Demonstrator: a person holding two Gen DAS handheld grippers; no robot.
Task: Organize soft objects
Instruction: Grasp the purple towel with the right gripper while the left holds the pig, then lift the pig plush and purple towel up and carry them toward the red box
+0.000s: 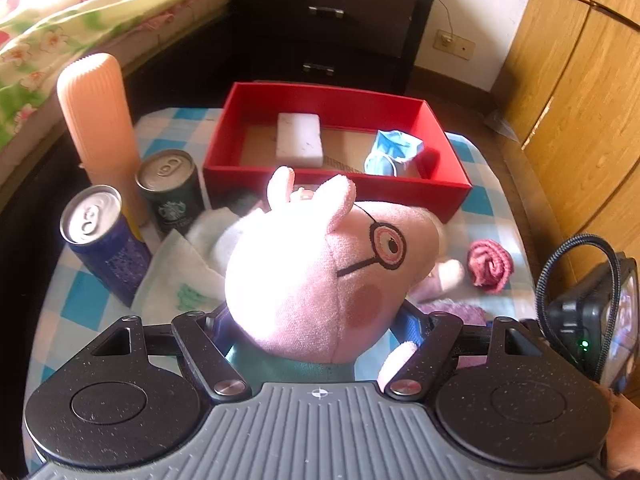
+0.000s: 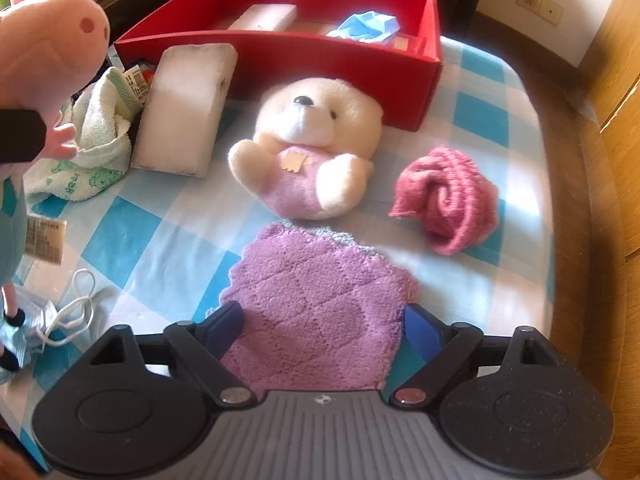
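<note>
- The left gripper [image 1: 320,340] is clamped on the body of a pink pig plush [image 1: 320,264], whose head sticks up ahead of its fingers.
- The right gripper [image 2: 324,332] stands wide, a purple cloth [image 2: 320,300] lying flat on the checked surface [image 2: 168,240] between its fingers; a grip cannot be told.
- Ahead of it lie a teddy bear [image 2: 312,148] and a rolled pink cloth [image 2: 452,200].
- Beyond both sits the red box [image 2: 320,56], holding a white sponge [image 1: 300,140] and a blue mask [image 1: 396,152].

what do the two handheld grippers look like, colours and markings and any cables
Both match: the left gripper and right gripper have a ribbed grey body with a small round crosshair mark, black speckled side plates with round discs, black linkage bars with silver rivets, and blue fingers. In the left wrist view, a braided black cable loops over the right gripper.
</note>
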